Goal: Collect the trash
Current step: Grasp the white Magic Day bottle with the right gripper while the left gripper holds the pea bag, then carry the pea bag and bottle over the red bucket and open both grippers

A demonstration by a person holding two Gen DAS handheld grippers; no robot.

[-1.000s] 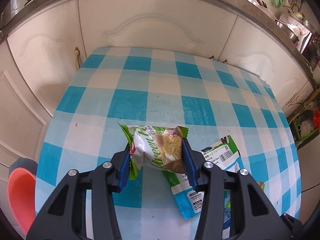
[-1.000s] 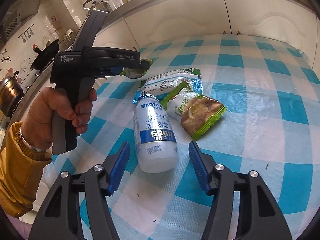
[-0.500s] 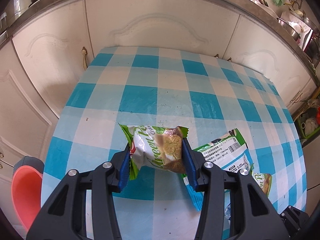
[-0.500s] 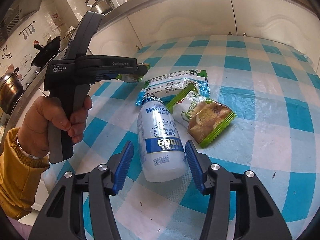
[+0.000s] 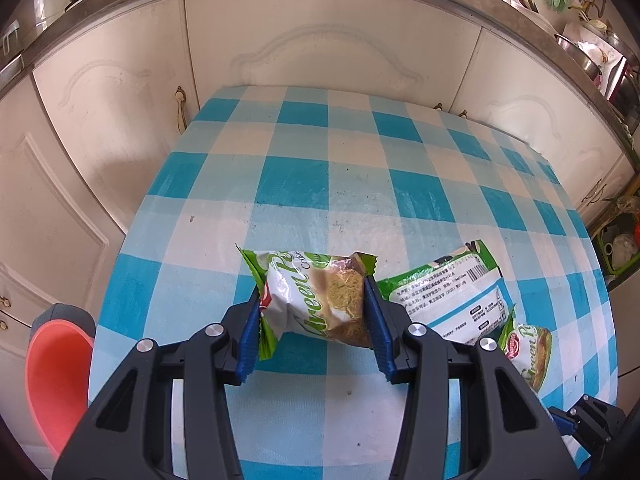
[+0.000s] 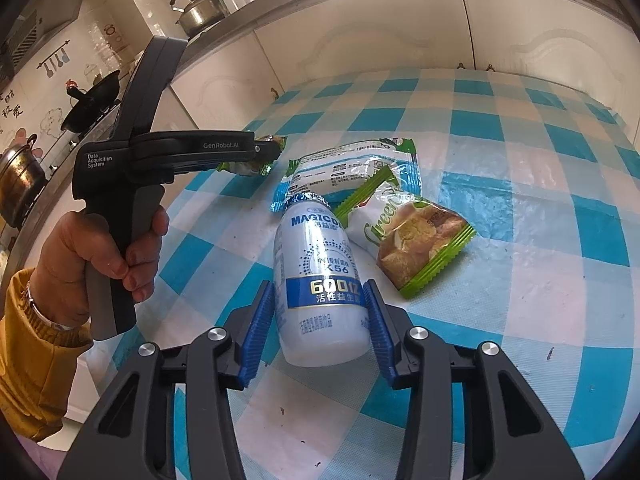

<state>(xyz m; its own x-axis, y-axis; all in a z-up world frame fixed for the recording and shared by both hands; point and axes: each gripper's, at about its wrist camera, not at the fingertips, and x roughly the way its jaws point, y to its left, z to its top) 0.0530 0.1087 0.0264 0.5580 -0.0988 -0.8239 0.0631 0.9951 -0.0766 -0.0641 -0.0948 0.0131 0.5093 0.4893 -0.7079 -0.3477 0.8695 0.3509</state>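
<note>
My left gripper (image 5: pixel 314 308) pinches a cookie pack (image 5: pixel 316 296) and holds it up above the table (image 5: pixel 304 176). My right gripper (image 6: pixel 318 316) has its blue pads on both sides of the bottle (image 6: pixel 320 276), which lies on its side on the table. The pads look like they touch it, but I cannot tell how hard they press.

What could go wrong? The bottle is round and smooth. If I lift with a weak squeeze, I think it could slip out and roll off the table. The pack in my left gripper is puffy and shiny, so it could slide out if I swing it fast. My two grippers are near each other, so they could bump.

A second cookie pack (image 6: pixel 412 240) touches the bottle and lies partly on a flat blue bag (image 6: pixel 352 172). Lifting the bottle could drag them along.

A red bin (image 5: pixel 52 380) sits low by the table's left side. I cannot see anything in it. Both cookie packs look shut, with cookies inside. The bottle's foil top looks on, but I cannot tell if it is full.
</note>
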